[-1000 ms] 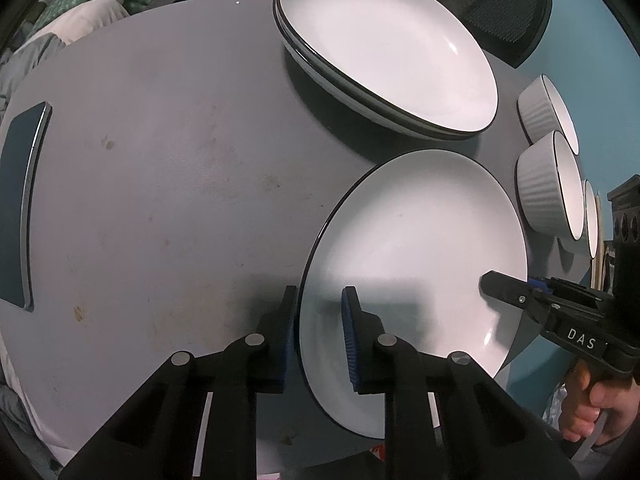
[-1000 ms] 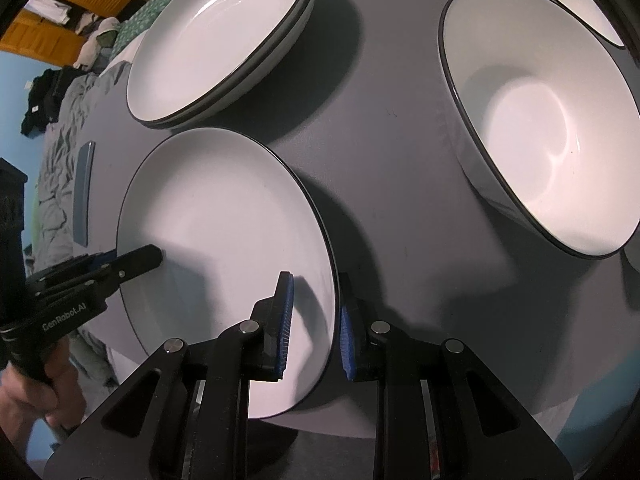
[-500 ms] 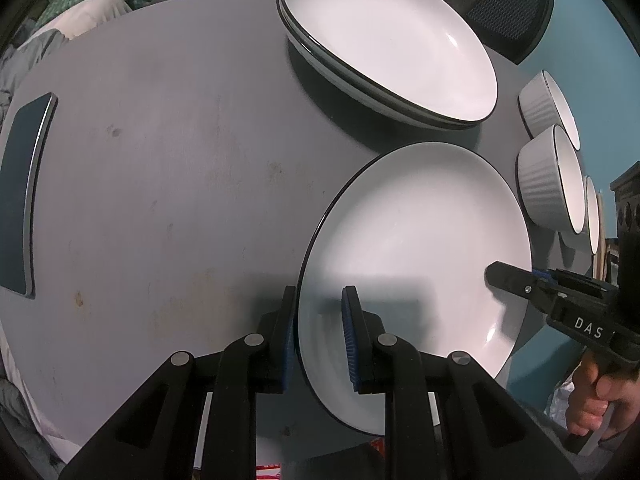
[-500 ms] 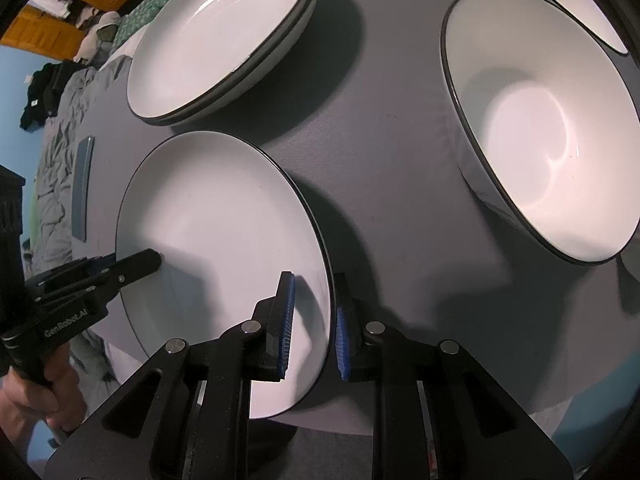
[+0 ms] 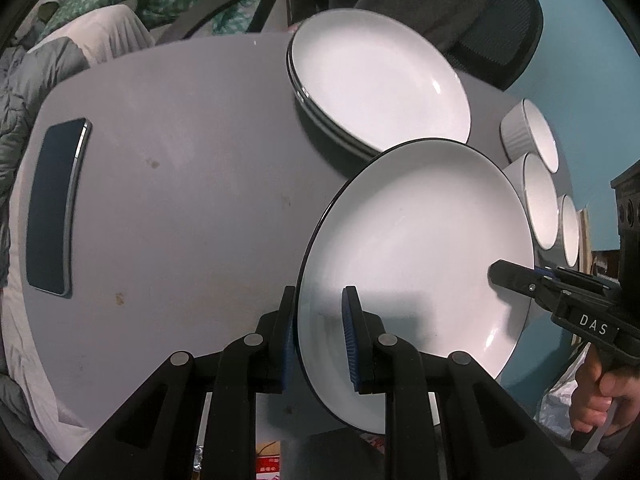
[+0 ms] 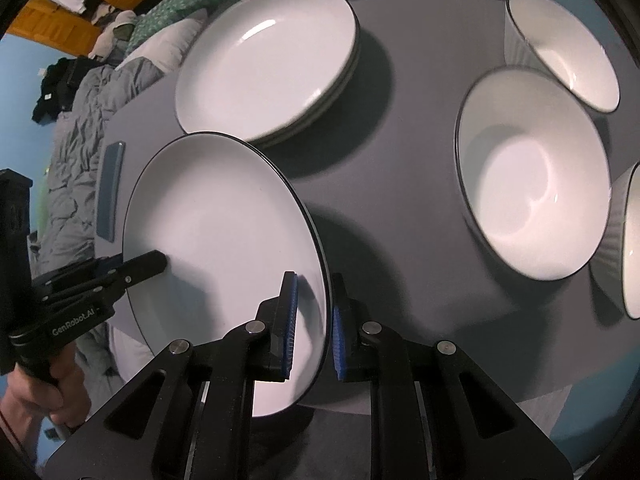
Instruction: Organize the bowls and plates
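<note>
Plate point(image 5: 416, 240), white with a thin dark rim, is hanging tilted above the grey tabletop point(image 5: 180, 184), carried by both tools at opposite edges. Left tool point(image 5: 318, 336) is pinching the plate's near-left rim: one blue pad point(image 5: 350, 340) is lying on the white face, the other is sitting behind the underside. Right tool point(image 6: 312, 324) is pinching the opposite rim in the same way, with the rim running between its blue pads; its jaws have just been closing on that rim. In the left wrist view the right tool is reaching in from the right edge, its black tip resting on the plate's face, with a hand point(image 5: 600, 392) gripping its handle below. In the right wrist view the left tool is entering from the left, tip on the plate's face, held by a hand point(image 6: 44, 392).

Beyond the tips of both tools a stack of plates point(image 5: 376, 84) is sitting on the tabletop, with the held plate's far edge overlapping it in both views; whether they are touching cannot be told. To the right of the right tool three ribbed white bowls point(image 6: 532, 172) are standing in a row near the tabletop edge. Well to the left of the left tool a dark phone point(image 5: 56, 208) is lying flat.
</note>
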